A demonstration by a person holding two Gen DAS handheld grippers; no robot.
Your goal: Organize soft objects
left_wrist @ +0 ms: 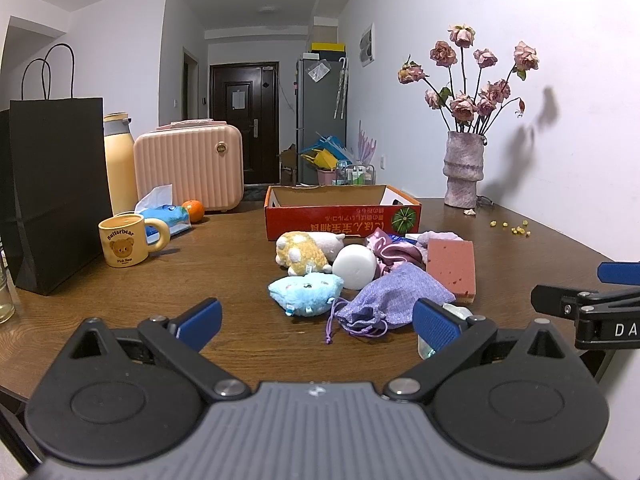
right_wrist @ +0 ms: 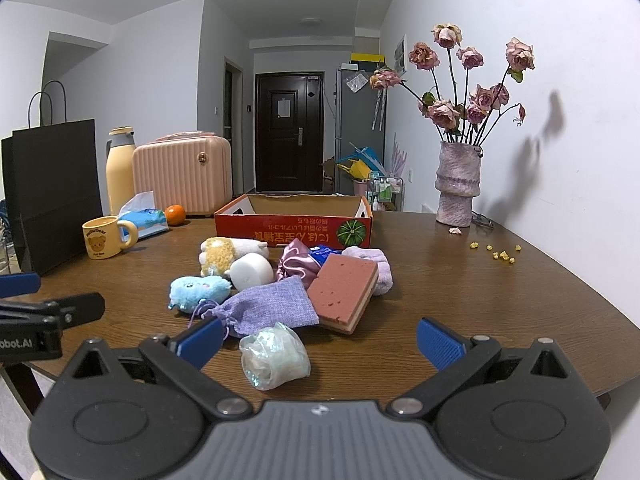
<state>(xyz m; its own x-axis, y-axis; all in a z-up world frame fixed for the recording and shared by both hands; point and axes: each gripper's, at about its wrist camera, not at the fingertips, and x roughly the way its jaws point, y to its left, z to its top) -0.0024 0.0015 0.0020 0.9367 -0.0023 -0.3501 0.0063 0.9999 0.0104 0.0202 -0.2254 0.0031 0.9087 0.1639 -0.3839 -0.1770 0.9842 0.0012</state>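
Observation:
A pile of soft things lies on the wooden table in front of an open red cardboard box [left_wrist: 344, 216] [right_wrist: 294, 228]. It holds a blue plush [left_wrist: 306, 288] [right_wrist: 200, 288], a yellow and white plush [left_wrist: 304, 254] [right_wrist: 224, 254], a white foam roll [left_wrist: 354, 266] [right_wrist: 252, 272], a purple drawstring pouch [left_wrist: 394, 294] [right_wrist: 272, 306], a pink sponge [left_wrist: 452, 268] [right_wrist: 344, 294], a satin scrunchie [right_wrist: 296, 264] and a lilac fuzzy cloth [right_wrist: 376, 266]. A crumpled shiny plastic bundle [right_wrist: 274, 356] lies nearest. My left gripper [left_wrist: 318, 322] and right gripper [right_wrist: 320, 340] are open and empty, short of the pile.
A bear mug [left_wrist: 126, 242], tissue pack [left_wrist: 166, 218], orange [left_wrist: 193, 211], yellow bottle [left_wrist: 119, 162], pink case [left_wrist: 188, 166] and black paper bag [left_wrist: 56, 192] stand at the left. A vase of dried roses [left_wrist: 462, 170] stands at the back right by the wall, with yellow crumbs [right_wrist: 498, 254] near it.

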